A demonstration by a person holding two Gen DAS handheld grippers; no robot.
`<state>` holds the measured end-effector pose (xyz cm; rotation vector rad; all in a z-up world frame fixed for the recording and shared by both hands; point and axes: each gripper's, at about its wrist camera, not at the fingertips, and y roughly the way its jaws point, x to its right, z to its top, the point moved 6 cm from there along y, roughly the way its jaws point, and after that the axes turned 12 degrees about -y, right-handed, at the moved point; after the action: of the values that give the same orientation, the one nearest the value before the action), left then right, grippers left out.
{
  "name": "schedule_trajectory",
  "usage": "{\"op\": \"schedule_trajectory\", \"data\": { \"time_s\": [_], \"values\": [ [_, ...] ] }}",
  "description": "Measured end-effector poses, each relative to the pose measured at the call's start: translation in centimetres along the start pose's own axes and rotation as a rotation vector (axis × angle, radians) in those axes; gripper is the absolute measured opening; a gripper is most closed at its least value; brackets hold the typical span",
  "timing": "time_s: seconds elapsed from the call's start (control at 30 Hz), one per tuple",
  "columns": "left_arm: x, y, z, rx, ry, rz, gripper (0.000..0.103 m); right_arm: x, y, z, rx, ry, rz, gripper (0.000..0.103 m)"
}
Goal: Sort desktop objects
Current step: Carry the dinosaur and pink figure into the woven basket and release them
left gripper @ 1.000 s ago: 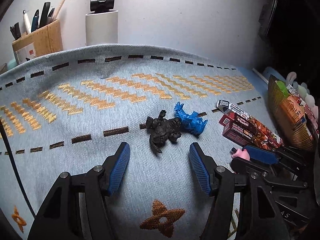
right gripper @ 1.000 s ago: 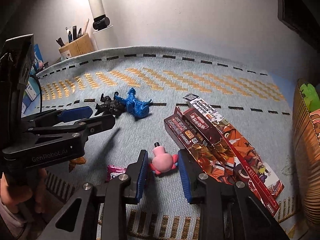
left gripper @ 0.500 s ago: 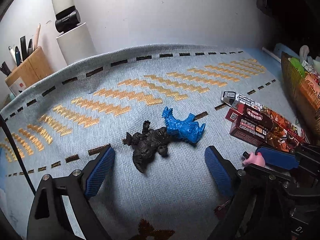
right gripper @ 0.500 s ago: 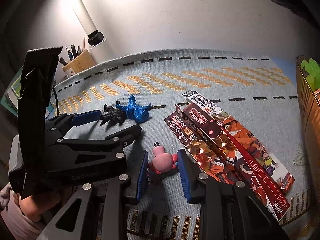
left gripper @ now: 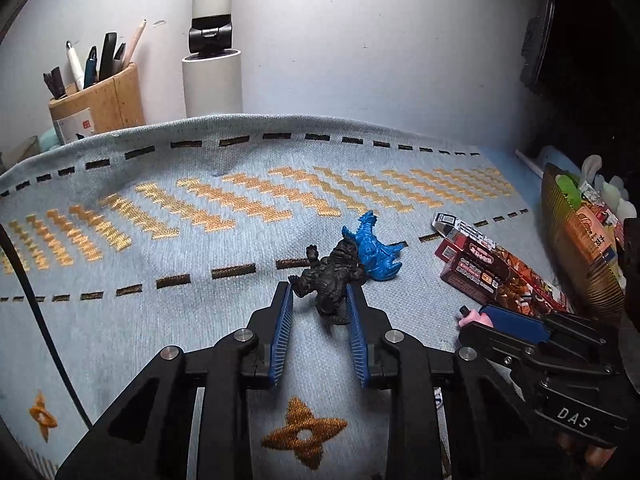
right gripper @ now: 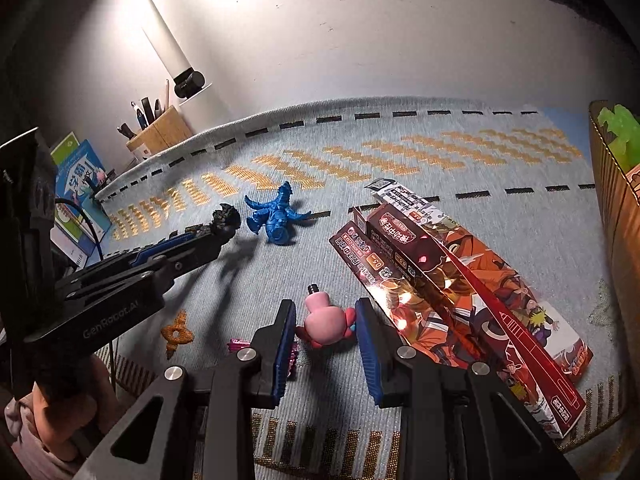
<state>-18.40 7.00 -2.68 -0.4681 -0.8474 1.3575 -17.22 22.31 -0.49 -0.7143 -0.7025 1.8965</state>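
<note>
We pinch the black monster figure (left gripper: pixel 334 280) in our left hand-held gripper (left gripper: pixel 320 300), its blue pads against the toy's flanks, just beside the blue monster figure (left gripper: pixel 374 248) on the woven mat (left gripper: pixel 160 320). Our right hand-held gripper (right gripper: pixel 326 324) stands spread around the pink figure (right gripper: pixel 326 322), not touching it, near the red card boxes (right gripper: pixel 460 280).

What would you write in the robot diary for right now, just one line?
left tool: shut on black monster toy | right tool: open around pink toy | blue monster toy: lying on mat
</note>
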Motion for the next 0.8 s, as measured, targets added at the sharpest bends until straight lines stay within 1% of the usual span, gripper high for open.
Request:
{"op": "schedule_trajectory", "data": {
  "time_s": [0.17, 0.33, 0.43, 0.53, 0.6, 0.7, 0.8],
  "values": [
    [0.1, -3.6, -2.1, 0.0, -0.001, -0.011, 0.024, 0.1, -0.2, -0.1, 0.0, 0.007, 0.004, 0.03],
    [-0.4, -5.4, -3.4, 0.002, -0.03, -0.014, 0.024, 0.1, -0.6, -0.1, 0.01, 0.021, 0.002, 0.03],
    [-0.5, -5.9, -3.9, 0.002, -0.046, -0.022, 0.024, 0.2, -2.2, 0.3, 0.083, 0.029, -0.001, 0.03],
    [-0.4, -6.8, -4.8, 0.005, -0.055, -0.03, 0.024, -1.0, -4.5, 1.2, 0.184, -0.024, -0.015, 0.03],
    [-0.1, -7.4, -5.2, 0.01, -0.055, -0.041, 0.024, -1.9, -5.9, 1.5, 0.234, -0.057, -0.006, 0.03],
    [0.5, -9.0, -5.5, 0.029, -0.048, -0.052, 0.024, -2.9, -7.5, 1.3, 0.256, -0.07, -0.003, 0.03],
    [1.5, -10.6, -5.4, 0.052, -0.035, -0.07, 0.024, -2.6, -9.6, 0.1, 0.274, -0.031, -0.006, 0.03]
  ]
}}
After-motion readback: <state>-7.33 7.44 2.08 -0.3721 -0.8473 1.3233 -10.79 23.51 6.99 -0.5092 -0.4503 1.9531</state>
